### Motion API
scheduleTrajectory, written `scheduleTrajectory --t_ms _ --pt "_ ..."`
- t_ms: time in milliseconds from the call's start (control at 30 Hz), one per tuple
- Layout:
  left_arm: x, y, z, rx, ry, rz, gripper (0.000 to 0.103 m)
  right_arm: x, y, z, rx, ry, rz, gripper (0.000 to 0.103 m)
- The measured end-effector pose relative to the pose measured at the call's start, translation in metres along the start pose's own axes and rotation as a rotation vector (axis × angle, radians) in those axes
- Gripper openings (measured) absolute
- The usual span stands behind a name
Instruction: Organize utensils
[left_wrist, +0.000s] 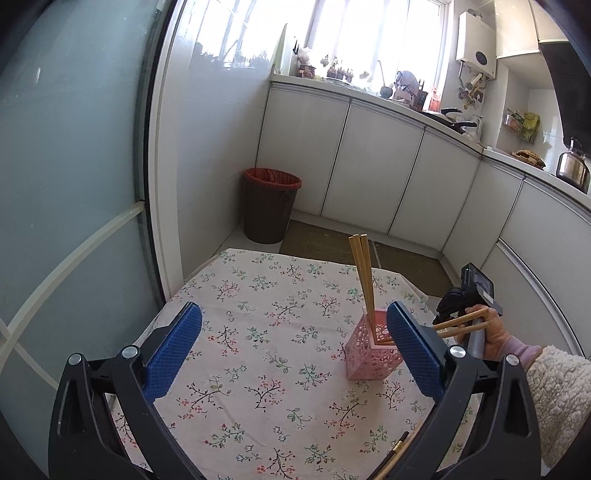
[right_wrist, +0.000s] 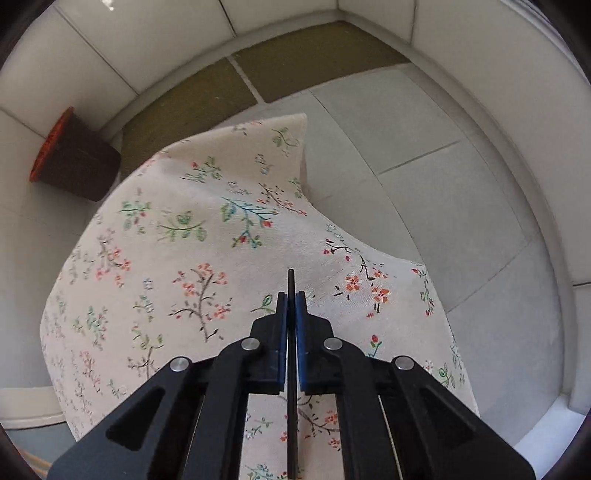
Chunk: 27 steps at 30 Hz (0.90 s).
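Right tongs: you are clamping a dark chopstick, ready for lifting.
Left tongs: you are holding them apart, empty, near the pink holder.

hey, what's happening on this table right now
A person is sorting chopsticks into a pink holder on a floral tablecloth. The right gripper is shut on a thin dark chopstick, pointing down at the cloth. The left gripper hangs open and empty above the table. The holder already has two light chopsticks standing in it, with more leaning out to the side. Another dark one lies on the cloth.
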<state>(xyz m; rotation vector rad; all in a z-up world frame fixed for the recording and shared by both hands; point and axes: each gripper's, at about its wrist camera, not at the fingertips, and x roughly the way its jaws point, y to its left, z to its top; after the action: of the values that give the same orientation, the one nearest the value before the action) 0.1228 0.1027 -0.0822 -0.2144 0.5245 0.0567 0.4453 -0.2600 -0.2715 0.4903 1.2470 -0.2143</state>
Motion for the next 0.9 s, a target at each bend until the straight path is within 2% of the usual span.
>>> scheduleTrajectory --t_ms 267,533,767,900 --pt "-0.015 -0.005 0.001 0.021 -0.047 -0.010 0.096 -0.115 0.001 -0.048 -0.136 -0.255 0.134 0.004" --pt "-0.027 -0.007 0.001 0.016 -0.062 -0.033 0.096 -0.208 0.004 -0.070 -0.201 -0.465 0.129 0.004" --pt "-0.037 -0.004 0.003 0.008 -0.088 -0.044 0.096 -0.294 0.034 -0.073 -0.248 -0.596 0.185 0.004" --pt "-0.040 0.000 0.004 -0.010 -0.090 -0.048 0.096 -0.329 0.057 -0.087 -0.295 -0.627 0.251 0.004"
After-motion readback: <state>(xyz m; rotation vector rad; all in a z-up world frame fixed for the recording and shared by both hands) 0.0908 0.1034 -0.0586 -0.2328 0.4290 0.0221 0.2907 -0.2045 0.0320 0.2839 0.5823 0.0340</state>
